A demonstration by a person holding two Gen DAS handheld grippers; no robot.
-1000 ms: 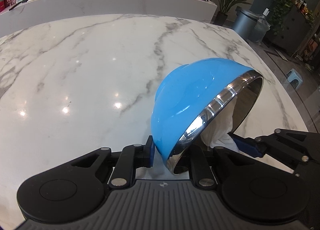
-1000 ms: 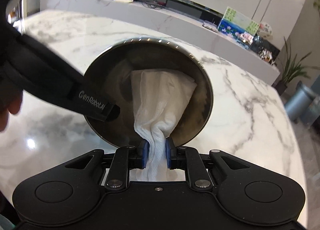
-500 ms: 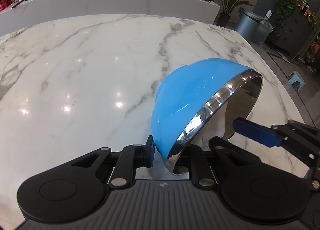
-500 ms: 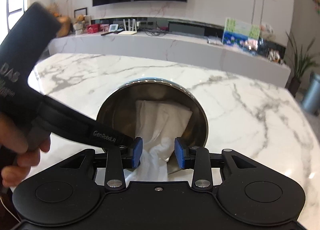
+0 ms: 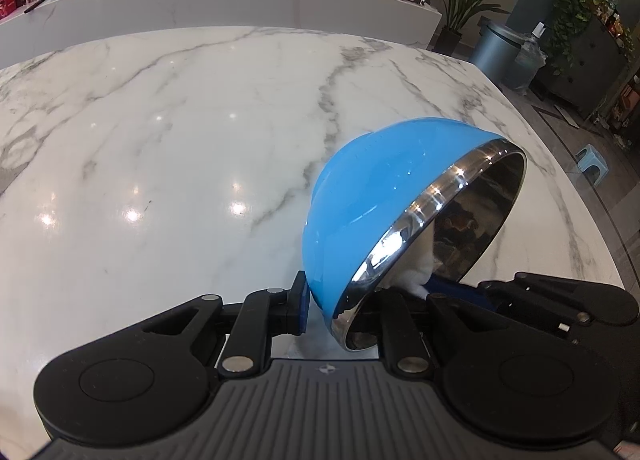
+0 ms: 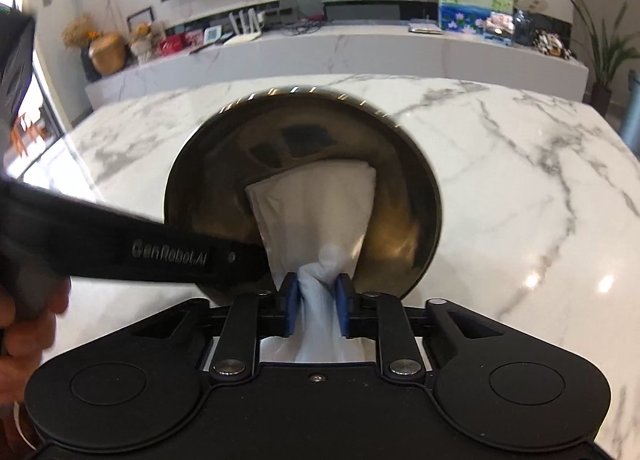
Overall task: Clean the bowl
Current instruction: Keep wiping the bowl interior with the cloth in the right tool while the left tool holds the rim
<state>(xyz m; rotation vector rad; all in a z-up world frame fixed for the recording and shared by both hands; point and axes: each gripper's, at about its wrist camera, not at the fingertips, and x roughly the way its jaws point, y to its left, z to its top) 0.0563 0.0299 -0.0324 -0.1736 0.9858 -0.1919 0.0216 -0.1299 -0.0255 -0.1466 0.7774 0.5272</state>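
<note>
A bowl (image 5: 384, 196), blue outside and shiny steel inside, is tipped on its side above the marble table. My left gripper (image 5: 340, 304) is shut on the bowl's rim, one pad outside and one inside. The bowl's opening faces my right gripper; its steel inside (image 6: 304, 148) fills the right wrist view. My right gripper (image 6: 318, 304) is shut on a white cloth (image 6: 316, 208), which lies spread against the bowl's inner wall. A bit of the cloth (image 5: 420, 268) and the right gripper (image 5: 460, 292) show at the bowl's mouth in the left wrist view.
The white marble table (image 5: 180, 140) spreads under both grippers; its right edge (image 5: 580, 196) drops to the floor. The left gripper's black arm (image 6: 160, 256) crosses in from the left. A long counter (image 6: 360, 48) with small items stands beyond.
My right gripper opened on the cloth half a second ago and has shut on it again. The cloth has shifted inside the bowl. The bowl has stayed in the left gripper.
</note>
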